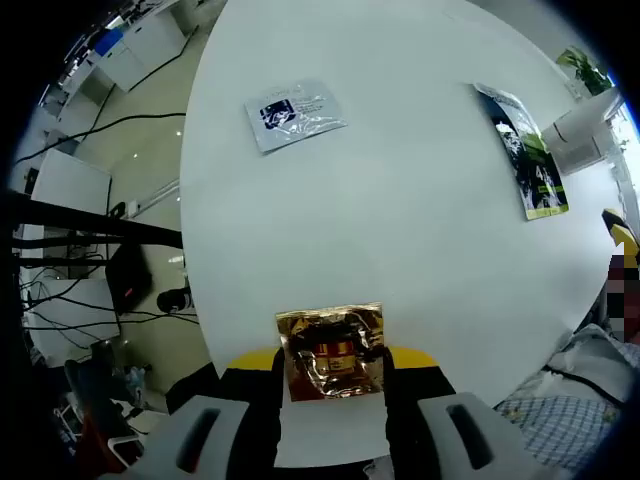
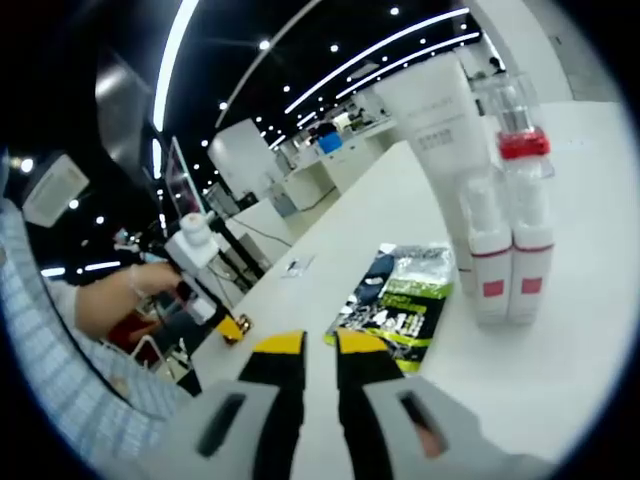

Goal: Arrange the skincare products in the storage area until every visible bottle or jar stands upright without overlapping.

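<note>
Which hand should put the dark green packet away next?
Right, probably. Its gripper looks free, fingers nearly together, with the dark green packet just ahead beside the bottles. The left gripper is already shut on a gold packet.

**Gold sachet clamped at the table's near edge**

The left hand-held gripper (image 1: 335,375) has its jaws closed on a crinkled gold sachet (image 1: 331,351) over the white table (image 1: 400,220). A silver-white sachet (image 1: 293,114) lies far across the table, and a dark green-and-black sachet (image 1: 524,152) lies well apart to its right.
</note>
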Action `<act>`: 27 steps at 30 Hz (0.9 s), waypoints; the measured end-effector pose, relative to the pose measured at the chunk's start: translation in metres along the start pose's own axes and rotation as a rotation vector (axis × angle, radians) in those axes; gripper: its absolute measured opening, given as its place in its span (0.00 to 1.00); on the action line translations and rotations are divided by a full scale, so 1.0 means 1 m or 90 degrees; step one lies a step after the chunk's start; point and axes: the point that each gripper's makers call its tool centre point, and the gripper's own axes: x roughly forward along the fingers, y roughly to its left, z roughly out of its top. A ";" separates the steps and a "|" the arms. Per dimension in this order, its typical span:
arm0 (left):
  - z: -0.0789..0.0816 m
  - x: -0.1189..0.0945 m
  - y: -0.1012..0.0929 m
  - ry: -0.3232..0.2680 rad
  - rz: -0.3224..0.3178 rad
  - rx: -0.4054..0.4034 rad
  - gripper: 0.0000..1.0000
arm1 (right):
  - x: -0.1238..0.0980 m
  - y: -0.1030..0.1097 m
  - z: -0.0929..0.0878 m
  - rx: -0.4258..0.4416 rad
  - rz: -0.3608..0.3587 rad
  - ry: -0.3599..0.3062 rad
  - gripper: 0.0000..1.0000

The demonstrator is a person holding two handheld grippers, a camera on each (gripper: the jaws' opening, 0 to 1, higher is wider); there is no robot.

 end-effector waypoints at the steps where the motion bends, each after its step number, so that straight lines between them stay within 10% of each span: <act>1: 0.000 0.000 0.000 -0.001 0.000 0.000 0.41 | 0.000 0.000 0.001 0.001 -0.001 -0.001 0.10; 13: -0.011 -0.004 -0.004 0.028 -0.006 0.009 0.39 | -0.008 -0.005 0.009 -0.001 -0.007 -0.017 0.09; 27: 0.012 -0.035 -0.011 -0.049 -0.016 0.005 0.39 | -0.007 -0.007 0.010 -0.003 -0.007 -0.015 0.09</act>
